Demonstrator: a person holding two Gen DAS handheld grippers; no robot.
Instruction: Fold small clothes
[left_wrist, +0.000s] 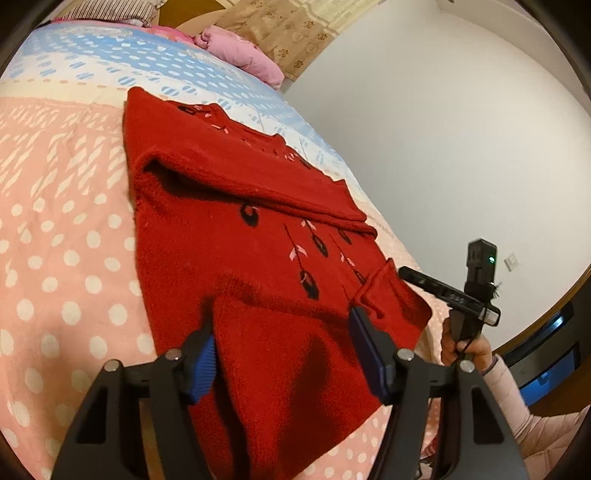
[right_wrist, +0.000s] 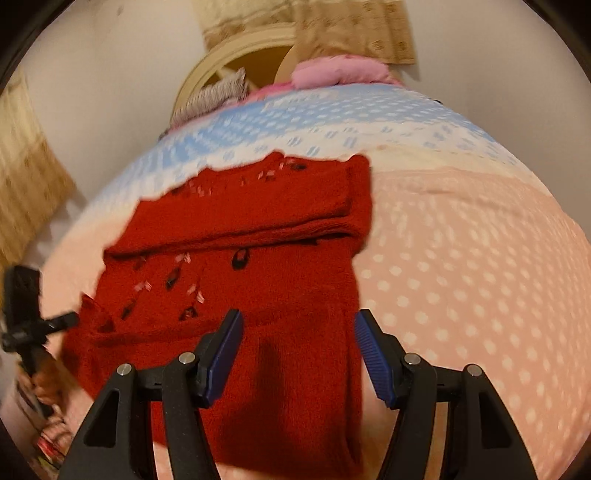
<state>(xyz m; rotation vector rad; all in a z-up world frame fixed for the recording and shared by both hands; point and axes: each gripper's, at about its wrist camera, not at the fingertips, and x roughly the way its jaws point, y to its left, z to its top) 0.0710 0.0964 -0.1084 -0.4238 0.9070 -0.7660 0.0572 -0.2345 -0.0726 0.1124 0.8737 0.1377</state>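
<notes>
Red sweater lies flat on the bed, sleeves folded across. Left gripper and right gripper hover over the near hem, jaws wide, nothing held. Likely next: pinch both hem corners evenly, lift together, lay hem to collar without dragging.

Both wrist views look down closely, sharing the red sweater.

A home bedroom is showing: a bed wearing a dotted pink-and-blue quilt, pink bedding lying far, patterned curtains hanging behind.
</notes>
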